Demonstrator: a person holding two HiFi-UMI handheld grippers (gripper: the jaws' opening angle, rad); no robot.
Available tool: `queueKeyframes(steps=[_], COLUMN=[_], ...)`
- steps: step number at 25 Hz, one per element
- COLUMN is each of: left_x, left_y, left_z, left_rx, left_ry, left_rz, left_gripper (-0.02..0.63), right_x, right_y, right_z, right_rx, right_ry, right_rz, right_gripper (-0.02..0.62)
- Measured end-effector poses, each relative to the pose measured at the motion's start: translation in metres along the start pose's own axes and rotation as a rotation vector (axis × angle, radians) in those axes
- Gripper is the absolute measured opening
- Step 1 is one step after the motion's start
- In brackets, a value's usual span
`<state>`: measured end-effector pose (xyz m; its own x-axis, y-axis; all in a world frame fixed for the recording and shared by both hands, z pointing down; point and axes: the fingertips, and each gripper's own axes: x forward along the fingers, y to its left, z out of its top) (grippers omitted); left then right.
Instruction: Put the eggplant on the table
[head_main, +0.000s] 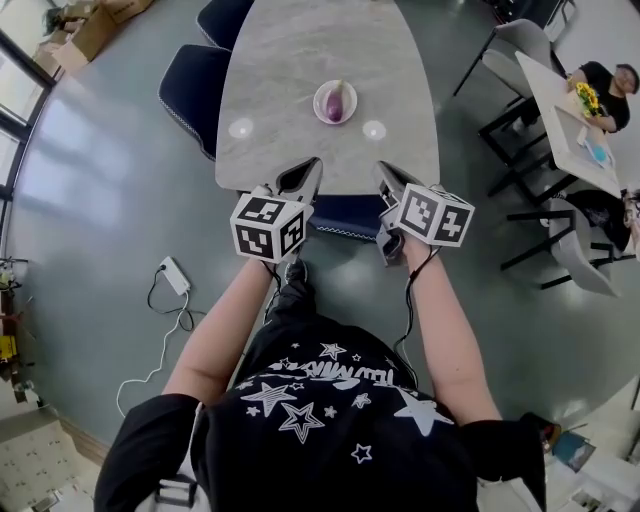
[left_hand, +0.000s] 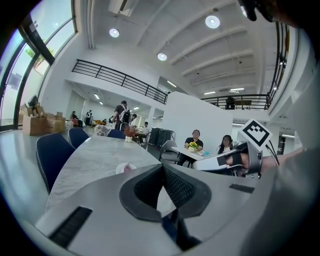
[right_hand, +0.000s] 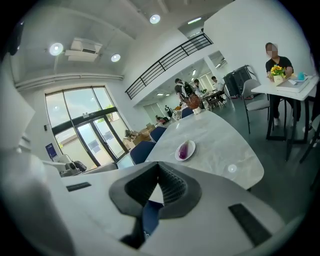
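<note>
Standing at the near end of the table (head_main: 300, 60), a person in a black star-printed shirt (head_main: 330, 400) holds both tools out in front at about the same height. The left gripper (head_main: 310, 165) has its jaws pressed together at the tips, with nothing caught between them. The right gripper (head_main: 386, 170) is likewise clenched and empty. Both tips hang over the table's near edge, well apart from each other, and neither touches the marble-patterned top as far as the head view lets me judge. A blue chair seat (head_main: 345, 215) is tucked under that edge, between the two grippers. Farther along, near the middle of the table, the purple eggplant (head_main: 335, 102) lies on a small white plate (head_main: 350, 110), well apart from both grippers. Two pale round spots (head_main: 374, 130) sit on the top just nearer than the plate, one to each side; they are probably reflected ceiling lights. Beyond, on the person's left, more blue chairs (head_main: 190, 85) stand against the table's long side.
</note>
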<state>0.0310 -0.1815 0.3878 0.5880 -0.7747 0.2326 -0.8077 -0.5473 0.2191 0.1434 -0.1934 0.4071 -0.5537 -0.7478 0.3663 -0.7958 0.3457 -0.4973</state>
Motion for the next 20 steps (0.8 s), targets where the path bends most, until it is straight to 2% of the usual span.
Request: queueKeyframes(steps=[12,16,20], left_x=[-0.058,-0.079,-0.093], left_y=[-0.081,-0.099,-0.102], left_z=[-0.024,-0.030,-0.038], left_rx=[-0.004,-0.004,0.036], left_ry=[-0.030,-0.030,-0.014], left_rz=[0.031,0.035,0.035], left_gripper=[0.008,0.008,0.008], right_x=[-0.093,-0.112,-0.116], right_y=[0.017,0.027,0.042], right_z=[-0.038,-0.052,-0.064], right_rx=[-0.013,-0.061,-0.076], right_ry=[-0.031,-0.036,-0.034], right_rz=[0.033,0.024,0.033], right_gripper=[0.006,0.006,0.006])
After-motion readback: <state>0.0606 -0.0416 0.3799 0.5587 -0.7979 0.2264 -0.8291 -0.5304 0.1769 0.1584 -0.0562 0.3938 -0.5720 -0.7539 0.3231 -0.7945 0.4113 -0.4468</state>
